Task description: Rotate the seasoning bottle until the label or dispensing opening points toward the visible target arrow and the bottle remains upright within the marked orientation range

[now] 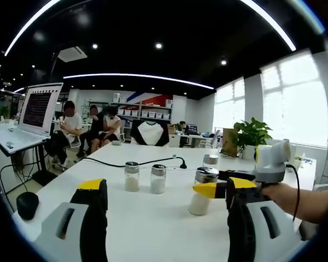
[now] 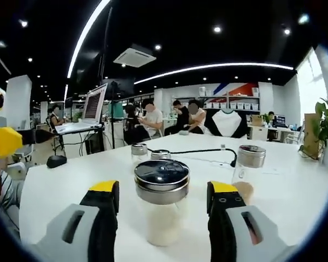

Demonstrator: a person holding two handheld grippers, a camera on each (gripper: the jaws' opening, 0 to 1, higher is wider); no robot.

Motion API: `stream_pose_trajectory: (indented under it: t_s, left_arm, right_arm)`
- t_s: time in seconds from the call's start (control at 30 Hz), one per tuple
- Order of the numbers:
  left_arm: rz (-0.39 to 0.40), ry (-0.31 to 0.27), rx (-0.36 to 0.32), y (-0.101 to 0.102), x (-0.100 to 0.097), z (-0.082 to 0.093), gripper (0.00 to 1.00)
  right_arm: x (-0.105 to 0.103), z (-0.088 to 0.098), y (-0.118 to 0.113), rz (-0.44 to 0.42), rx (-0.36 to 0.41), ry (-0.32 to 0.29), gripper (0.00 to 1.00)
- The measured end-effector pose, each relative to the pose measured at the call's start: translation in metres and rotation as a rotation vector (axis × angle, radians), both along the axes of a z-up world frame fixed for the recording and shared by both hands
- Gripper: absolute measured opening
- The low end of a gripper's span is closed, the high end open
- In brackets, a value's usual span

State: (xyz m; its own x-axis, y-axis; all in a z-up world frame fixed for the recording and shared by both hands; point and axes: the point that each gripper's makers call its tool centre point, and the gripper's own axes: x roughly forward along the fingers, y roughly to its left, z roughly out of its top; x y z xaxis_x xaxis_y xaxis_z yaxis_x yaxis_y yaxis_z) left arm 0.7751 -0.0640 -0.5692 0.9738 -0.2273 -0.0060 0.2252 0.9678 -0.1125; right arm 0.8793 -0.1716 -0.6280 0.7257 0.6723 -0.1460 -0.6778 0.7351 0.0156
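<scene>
A glass seasoning bottle [image 2: 162, 202] with a steel lid and white powder stands upright on the white table [image 2: 71, 185]. My right gripper [image 2: 164, 190] is open, with one jaw on each side of the bottle and a small gap to the glass. In the left gripper view the same bottle [image 1: 202, 192] is right of centre, with a yellow-tipped finger [image 1: 208, 189] of the right gripper beside it. My left gripper [image 1: 165, 185] is open over the near table edge and holds nothing; its yellow tip [image 2: 5, 140] also shows at the far left of the right gripper view.
Two more shakers [image 1: 132, 176] [image 1: 158, 178] stand mid-table, and another [image 1: 210, 160] is behind the bottle. A black cable [image 1: 142, 162] crosses the table. A laptop [image 1: 35, 112] on a stand, a mouse [image 1: 27, 204] and a potted plant [image 1: 251, 134] ring the table. People sit at the back.
</scene>
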Motion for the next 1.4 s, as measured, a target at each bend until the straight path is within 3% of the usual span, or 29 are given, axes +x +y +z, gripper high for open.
stream_pose_trajectory:
  t_s: [0.2,0.27,0.37,0.43,0.57,0.63,0.83,0.97,1.1,1.3,1.4]
  left_arm:
    - [0.005,0.004,-0.001,0.002,-0.001,0.000,0.95]
    - [0.007,0.004,-0.003,0.003,-0.001,0.000,0.95]
    - [0.009,0.003,-0.005,0.003,-0.001,0.001,0.95]
    - [0.009,0.001,-0.005,0.004,-0.001,0.002,0.95]
    - [0.016,-0.001,-0.006,0.007,-0.001,0.004,0.94]
    - [0.019,0.000,-0.009,0.008,0.000,0.004,0.94]
    - [0.015,-0.001,-0.006,0.009,0.001,0.006,0.94]
    - [0.024,-0.007,-0.006,0.013,0.002,0.009,0.94]
    - [0.025,-0.007,-0.004,0.014,0.002,0.009,0.94]
    - [0.021,-0.007,-0.006,0.014,0.002,0.009,0.94]
    - [0.017,-0.004,-0.006,0.014,0.002,0.009,0.94]
  right_arm:
    - [-0.010,0.009,0.006,0.173,0.014,-0.013,0.67]
    - [-0.008,0.013,0.004,0.211,0.028,-0.014,0.66]
    - [0.000,0.015,0.000,0.289,-0.008,-0.036,0.63]
    - [-0.003,0.024,0.001,0.345,0.051,-0.021,0.62]
    - [-0.015,0.018,0.004,0.481,-0.028,-0.021,0.65]
    - [-0.019,0.005,0.005,0.524,-0.078,0.033,0.65]
    - [-0.014,-0.011,0.009,0.554,-0.078,0.067,0.60]
    - [-0.016,-0.006,0.015,0.578,-0.011,0.073,0.60]
    - [-0.014,-0.006,0.016,0.574,-0.005,0.075,0.56]
    - [-0.005,-0.004,0.014,0.537,0.023,0.042,0.41]
    - [-0.006,-0.004,0.014,0.542,0.037,0.028,0.41]
